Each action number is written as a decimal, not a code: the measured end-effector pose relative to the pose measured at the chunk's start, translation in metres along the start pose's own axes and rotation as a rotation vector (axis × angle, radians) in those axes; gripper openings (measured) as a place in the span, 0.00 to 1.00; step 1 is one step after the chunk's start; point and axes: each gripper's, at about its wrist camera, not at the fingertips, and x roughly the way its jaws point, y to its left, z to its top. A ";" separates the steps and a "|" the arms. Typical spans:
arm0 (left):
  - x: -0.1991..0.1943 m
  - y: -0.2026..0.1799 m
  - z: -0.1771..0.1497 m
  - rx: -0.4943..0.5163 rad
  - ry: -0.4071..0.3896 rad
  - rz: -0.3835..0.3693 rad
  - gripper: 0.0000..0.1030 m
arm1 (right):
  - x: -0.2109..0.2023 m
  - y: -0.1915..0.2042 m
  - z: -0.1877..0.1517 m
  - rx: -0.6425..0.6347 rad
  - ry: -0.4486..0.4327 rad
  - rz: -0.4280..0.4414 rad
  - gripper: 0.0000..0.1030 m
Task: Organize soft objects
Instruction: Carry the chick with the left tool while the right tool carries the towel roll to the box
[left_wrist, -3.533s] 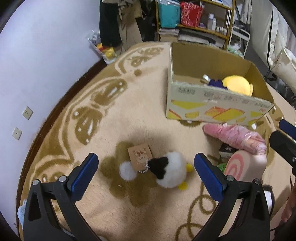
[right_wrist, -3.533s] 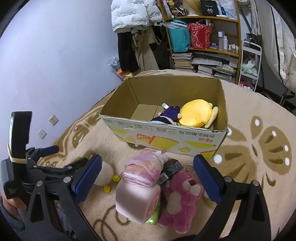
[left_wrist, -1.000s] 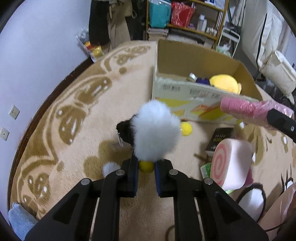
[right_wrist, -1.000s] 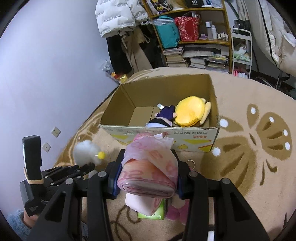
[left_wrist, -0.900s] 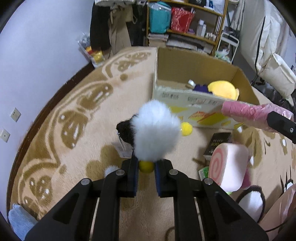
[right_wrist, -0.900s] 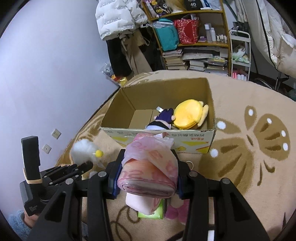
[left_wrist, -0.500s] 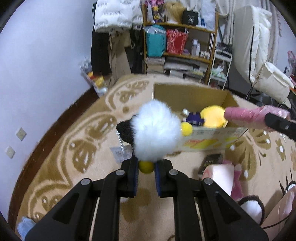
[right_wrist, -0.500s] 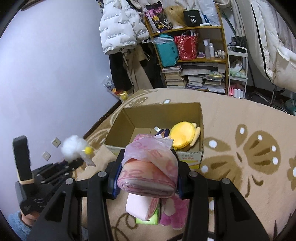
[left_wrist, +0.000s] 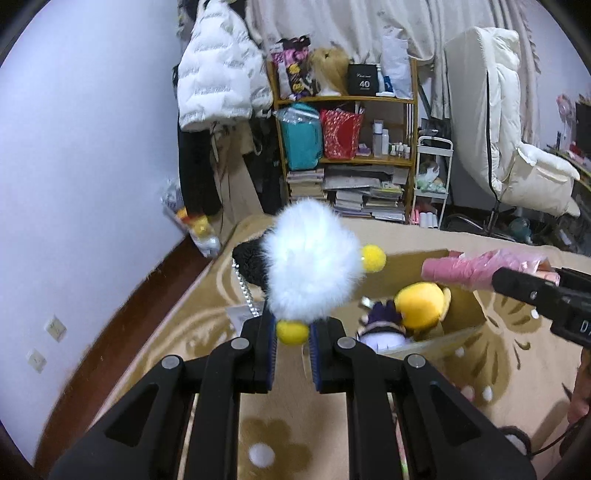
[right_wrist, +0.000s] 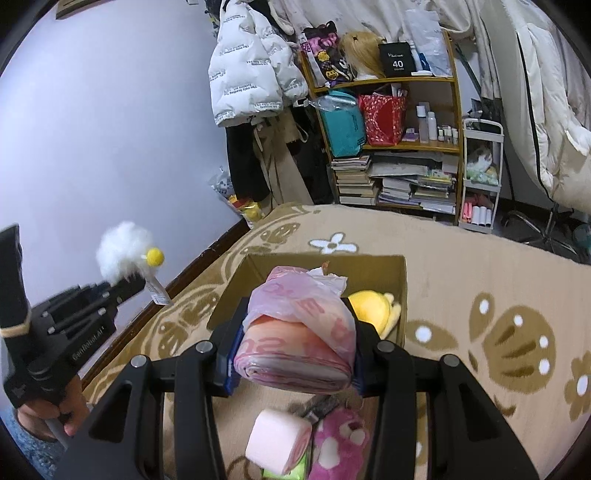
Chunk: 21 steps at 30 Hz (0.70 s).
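- Left gripper (left_wrist: 292, 341): jaws closed on the lower yellow pom-pom of the white fluffy plush (left_wrist: 312, 264). The plush stands clear above the fingers, with a black part and a bead chain on its left side and a second yellow pom-pom on its right.
- Right gripper (right_wrist: 293, 356): jaws clamped on both sides of the pink wrapped roll (right_wrist: 295, 332), which sits inside a thin plastic bag and juts forward past the fingers.
- Cardboard box (right_wrist: 229, 299): open-topped, on the carpet (right_wrist: 461, 280), directly beyond the pink wrapped roll in the right wrist view. It contains a yellow plush (right_wrist: 371, 306); the left wrist view also shows a purple-and-white plush (left_wrist: 382, 321) beside it.
- Floor below the right gripper: a pink swirl-roll cushion (right_wrist: 277, 441) and a pink bear plush (right_wrist: 340, 443) lie side by side, touching, near the box's front wall.
- Background: a shelf unit (right_wrist: 399, 147) with books and bags, and a white puffer jacket (right_wrist: 247, 62) hanging by the wall.
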 end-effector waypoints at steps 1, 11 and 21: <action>0.001 -0.001 0.006 0.011 -0.006 0.003 0.13 | 0.003 -0.001 0.004 -0.004 0.000 0.000 0.46; 0.038 -0.018 0.036 0.052 -0.015 0.021 0.13 | 0.037 -0.011 0.017 -0.032 0.012 -0.010 0.46; 0.093 -0.051 0.012 0.089 0.096 -0.024 0.14 | 0.075 -0.033 0.004 -0.009 0.080 -0.062 0.46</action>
